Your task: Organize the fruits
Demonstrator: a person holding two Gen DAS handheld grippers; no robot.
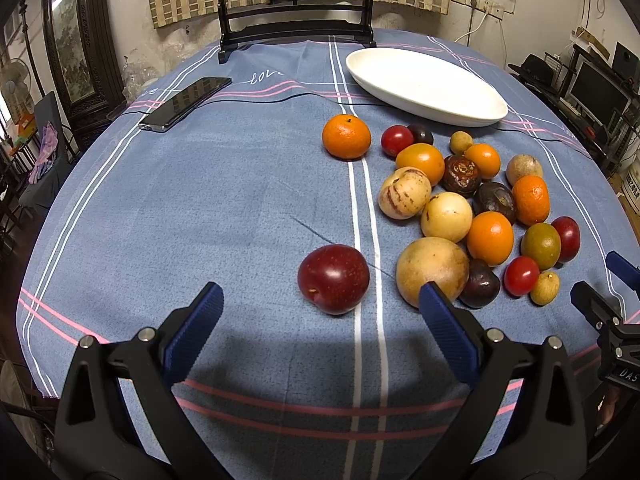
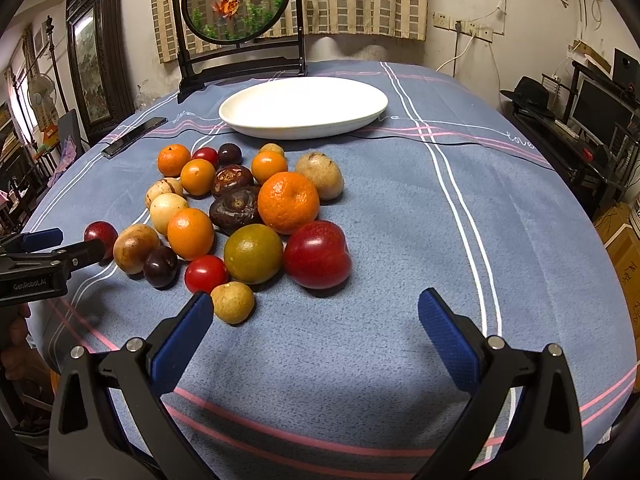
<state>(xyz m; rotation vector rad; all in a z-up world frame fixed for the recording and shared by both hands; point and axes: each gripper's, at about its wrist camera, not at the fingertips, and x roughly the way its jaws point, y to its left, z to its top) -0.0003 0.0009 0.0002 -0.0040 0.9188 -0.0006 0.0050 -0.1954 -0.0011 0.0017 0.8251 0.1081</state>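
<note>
Several fruits lie in a loose pile (image 1: 472,208) (image 2: 240,208) on the blue striped tablecloth. A dark red plum (image 1: 333,279) lies apart on the pile's left, just ahead of my left gripper (image 1: 320,308), which is open and empty. A lone mandarin (image 1: 346,136) lies farther back. An empty white oval plate (image 1: 424,84) (image 2: 304,106) stands behind the pile. My right gripper (image 2: 316,312) is open and empty, just in front of a red plum (image 2: 318,254) and a green-orange citrus (image 2: 253,254). A small tan fruit (image 2: 232,303) lies by its left finger.
A black phone (image 1: 186,103) (image 2: 134,137) lies at the table's back left. A dark-framed round screen on a stand (image 1: 296,8) (image 2: 240,20) stands at the far edge. The right gripper shows at the left wrist view's right edge (image 1: 608,292). The left gripper shows at the right wrist view's left edge (image 2: 64,248).
</note>
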